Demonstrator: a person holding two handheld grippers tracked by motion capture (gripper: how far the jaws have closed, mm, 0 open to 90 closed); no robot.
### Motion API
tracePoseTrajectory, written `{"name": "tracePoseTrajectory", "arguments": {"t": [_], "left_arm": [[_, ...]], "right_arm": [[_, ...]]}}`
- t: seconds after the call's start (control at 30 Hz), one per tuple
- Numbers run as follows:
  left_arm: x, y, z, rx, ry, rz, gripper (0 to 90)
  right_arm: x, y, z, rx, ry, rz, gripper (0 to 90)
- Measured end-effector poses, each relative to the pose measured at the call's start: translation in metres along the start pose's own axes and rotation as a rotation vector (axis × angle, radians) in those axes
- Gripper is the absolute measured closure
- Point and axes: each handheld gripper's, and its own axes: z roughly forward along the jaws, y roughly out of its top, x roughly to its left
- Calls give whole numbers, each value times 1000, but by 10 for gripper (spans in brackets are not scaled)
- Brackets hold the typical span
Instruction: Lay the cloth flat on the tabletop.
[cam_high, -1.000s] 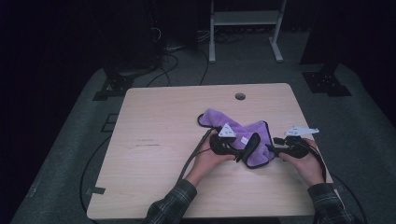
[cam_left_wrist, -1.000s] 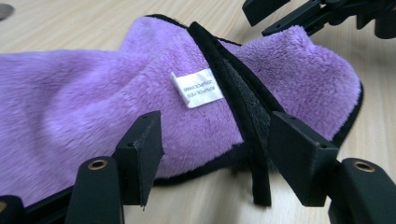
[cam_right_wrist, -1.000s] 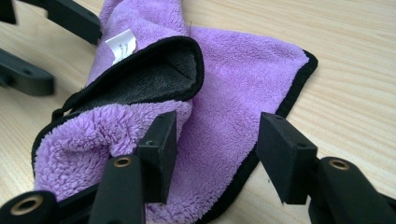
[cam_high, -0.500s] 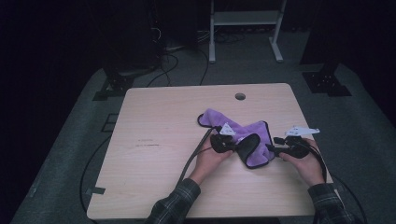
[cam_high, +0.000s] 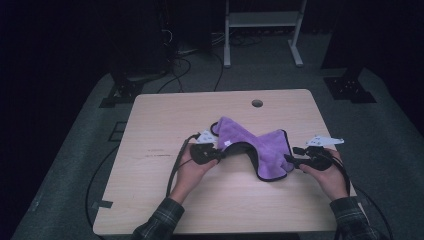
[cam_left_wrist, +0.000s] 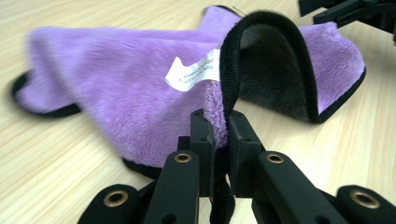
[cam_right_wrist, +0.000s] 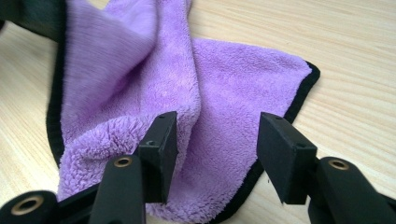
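A pale wooden desk (cam_high: 150, 200) stood on grey carpet (cam_high: 390, 130); behind it, a white frame (cam_high: 260, 30) and dark cables (cam_high: 185, 65) sat in dimness.

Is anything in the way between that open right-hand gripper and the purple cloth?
Nothing visible. The right gripper has its jaws open directly over a corner of the fuzzy purple cloth with black trim, with no object between them.

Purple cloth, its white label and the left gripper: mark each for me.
purple cloth (cam_high: 235, 132): high view, its flat top surface.
white label (cam_left_wrist: 194, 71): left gripper view, tag's middle.
left gripper (cam_left_wrist: 221, 128): left gripper view, between its fingertips.
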Motion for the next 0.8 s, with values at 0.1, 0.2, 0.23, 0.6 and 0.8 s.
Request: {"name": "tracePoseTrajectory", "arguments": {"t": [0.1, 0.2, 0.23, 0.6, 0.8], "left_arm": [[11, -15, -26, -8, 39, -20, 827], [16, -23, -39, -8, 58, -33, 827], [18, -28, -45, -10, 63, -41, 827], [28, -66, -93, -9, 120, -120, 826], [29, -81, -106, -2, 127, -154, 825]], "right_arm": [[2, -1, -1, 1, 3, 1, 472], [4, -4, -4, 2, 10, 6, 469], [5, -6, -6, 3, 12, 9, 468], [26, -34, -28, 33, 73, -2, 455], [43, -37, -17, 85, 90, -74, 451]]}}
